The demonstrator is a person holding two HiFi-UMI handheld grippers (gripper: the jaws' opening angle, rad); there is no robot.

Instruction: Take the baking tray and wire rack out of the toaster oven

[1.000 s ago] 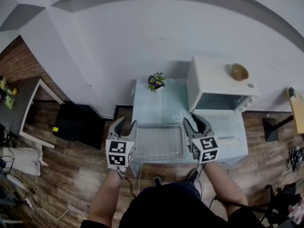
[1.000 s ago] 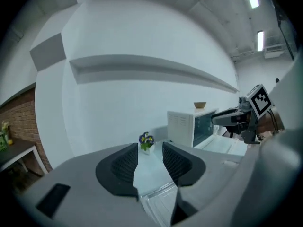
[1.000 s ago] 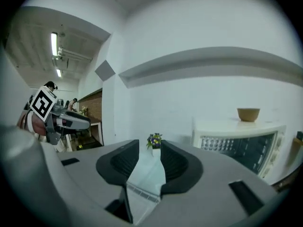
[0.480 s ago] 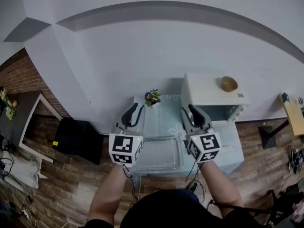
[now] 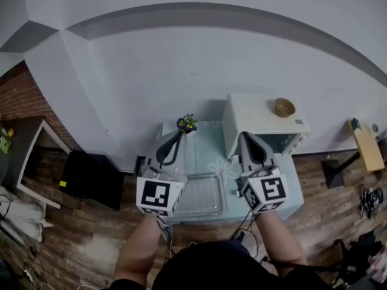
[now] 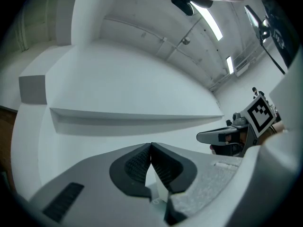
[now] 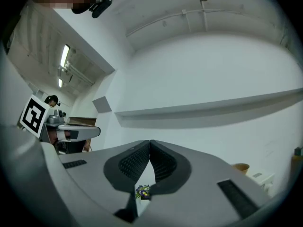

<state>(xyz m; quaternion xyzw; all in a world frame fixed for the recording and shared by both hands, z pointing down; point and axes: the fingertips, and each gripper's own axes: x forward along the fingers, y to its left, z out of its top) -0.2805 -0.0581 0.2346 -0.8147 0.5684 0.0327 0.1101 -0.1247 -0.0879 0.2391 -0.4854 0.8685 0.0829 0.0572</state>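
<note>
Left gripper [image 5: 176, 135], right gripper [image 5: 244, 138] abreast, jaws together (both empty), apparently pointing level.

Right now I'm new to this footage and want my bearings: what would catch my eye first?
The left gripper and right gripper, both shut and empty, stand out in the middle of the head view. Between them a tray lies on the table, with a white oven at its back right and a bowl on top.
</note>
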